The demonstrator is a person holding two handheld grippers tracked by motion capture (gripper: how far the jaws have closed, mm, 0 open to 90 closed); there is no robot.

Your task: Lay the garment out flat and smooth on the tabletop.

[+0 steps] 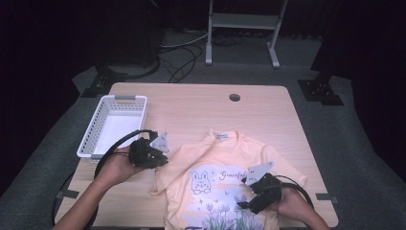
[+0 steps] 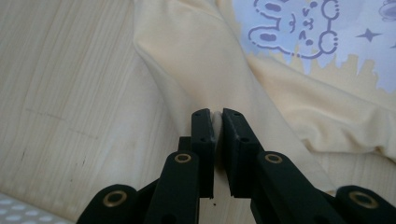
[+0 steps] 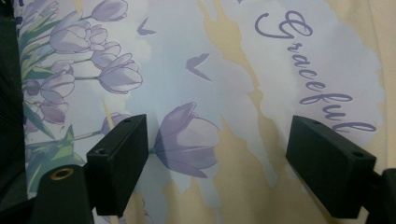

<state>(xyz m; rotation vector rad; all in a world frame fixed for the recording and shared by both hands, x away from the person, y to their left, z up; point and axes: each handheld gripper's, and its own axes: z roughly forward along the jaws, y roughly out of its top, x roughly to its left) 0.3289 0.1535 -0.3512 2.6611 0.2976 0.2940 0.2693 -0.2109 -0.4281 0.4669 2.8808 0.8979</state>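
Observation:
A pale yellow T-shirt [image 1: 225, 187] printed with a rabbit, tulips and the word "Graceful" lies face up on the wooden table [image 1: 268, 115]. My left gripper [image 1: 165, 162] is shut on the shirt's left sleeve [image 2: 196, 60], pinching a fold of the fabric between its black pads [image 2: 204, 128]. At the lower right of the high view, my right gripper [image 1: 243, 193] hovers over the shirt's print with its jaws wide apart and nothing between them. The right gripper view looks down on the tulip print [image 3: 187, 140] between the two pads.
An empty white plastic basket [image 1: 95, 134] stands at the table's left edge, just behind my left hand. A round cable hole [image 1: 234, 97] is at the table's back. A metal stand [image 1: 242, 21] and cables sit on the floor beyond the table.

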